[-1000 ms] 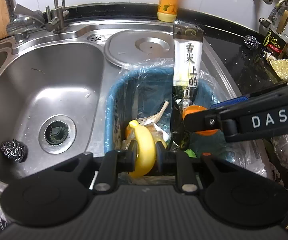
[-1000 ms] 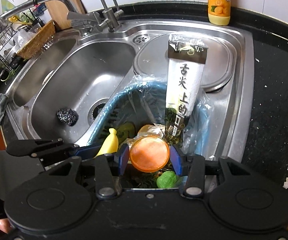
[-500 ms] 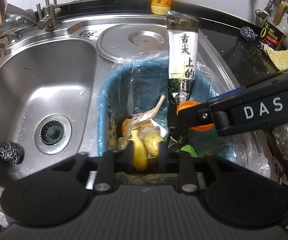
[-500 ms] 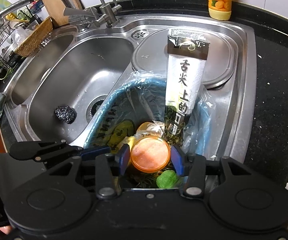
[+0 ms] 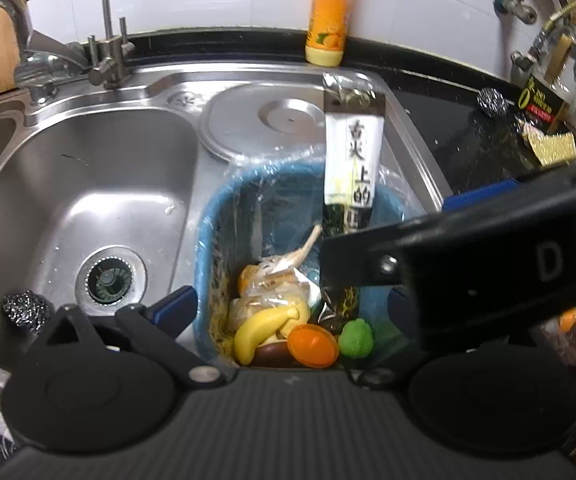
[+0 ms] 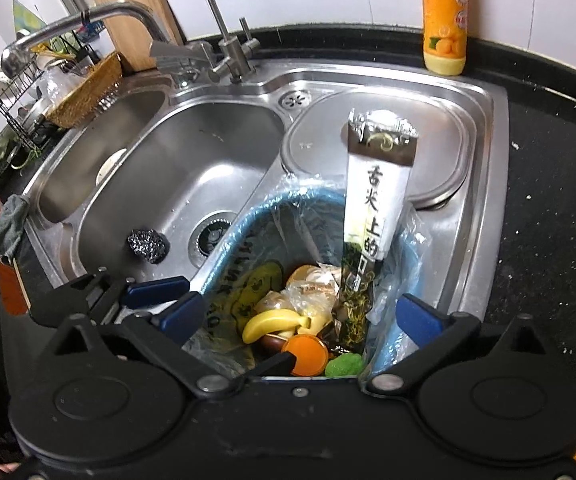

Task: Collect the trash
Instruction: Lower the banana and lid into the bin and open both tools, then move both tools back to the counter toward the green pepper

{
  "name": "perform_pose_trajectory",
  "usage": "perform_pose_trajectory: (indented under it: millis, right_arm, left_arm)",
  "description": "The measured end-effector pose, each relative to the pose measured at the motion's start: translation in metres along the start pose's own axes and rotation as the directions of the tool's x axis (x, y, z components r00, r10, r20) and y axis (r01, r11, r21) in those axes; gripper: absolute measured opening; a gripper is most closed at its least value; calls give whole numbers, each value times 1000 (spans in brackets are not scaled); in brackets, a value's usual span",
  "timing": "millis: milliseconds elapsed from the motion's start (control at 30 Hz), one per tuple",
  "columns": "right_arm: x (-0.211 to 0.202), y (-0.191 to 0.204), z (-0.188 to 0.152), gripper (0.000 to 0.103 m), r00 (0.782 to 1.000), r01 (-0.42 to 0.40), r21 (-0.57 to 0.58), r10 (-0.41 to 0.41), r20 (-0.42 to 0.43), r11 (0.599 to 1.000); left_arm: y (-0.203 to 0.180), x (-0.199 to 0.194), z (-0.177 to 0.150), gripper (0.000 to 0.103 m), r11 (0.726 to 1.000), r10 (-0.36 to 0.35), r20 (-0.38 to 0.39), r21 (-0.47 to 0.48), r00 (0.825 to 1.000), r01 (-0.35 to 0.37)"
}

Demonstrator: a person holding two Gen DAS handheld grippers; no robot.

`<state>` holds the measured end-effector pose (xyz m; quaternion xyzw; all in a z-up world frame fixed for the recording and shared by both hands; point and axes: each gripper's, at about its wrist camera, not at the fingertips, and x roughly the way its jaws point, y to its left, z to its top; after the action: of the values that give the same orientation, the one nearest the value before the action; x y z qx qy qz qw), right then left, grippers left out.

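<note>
A blue bin with a clear liner stands by the sink. In it lie a yellow banana, an orange round lid, a green lump and food scraps. A tall printed packet leans upright in it. My left gripper hangs over the bin, jaws opening wide, nothing between the pads. The right gripper's arm hides its right finger. My right gripper also hangs over the bin, jaws opening, with the banana and orange lid lying loose below.
A steel sink basin lies left of the bin, with a steel wool ball by the drain. Taps stand behind it. An orange bottle stands on the black counter. A dish rack is far left.
Both grippers have opened wide. The banana has left the left gripper and the orange lid has left the right one; both now lie in the bin.
</note>
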<state>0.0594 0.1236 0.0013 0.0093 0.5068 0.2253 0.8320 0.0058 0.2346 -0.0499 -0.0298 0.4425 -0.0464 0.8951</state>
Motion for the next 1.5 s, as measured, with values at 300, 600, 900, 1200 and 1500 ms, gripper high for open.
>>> perform_pose_trajectory:
  millis: [300,600,900,1200,1500]
  right_arm:
    - [-18,-12,-3,103,999,8,39,-10,46,999]
    - [-40,-38,-10,103,995,23,105,-33,95,994]
    - [-76,-89,-21,103,987,53,187,-80,141,981]
    - [-114,-159,-33,103,976,75,273,-127,176,959]
    - [-148,-252,-67,103,969,74,404,-162,187,912]
  left_arm:
    - [5,-9,12,103,999,-2,31,-55,1000,4]
    - [-18,-10,30,103,998,-20,47,-52,999,23]
    - [-79,-7,52,103,997,-73,62,31,995,71]
    - [-162,-3,74,103,985,-118,67,135,991,109]
    - [-264,17,87,103,957,-149,36,257,988,135]
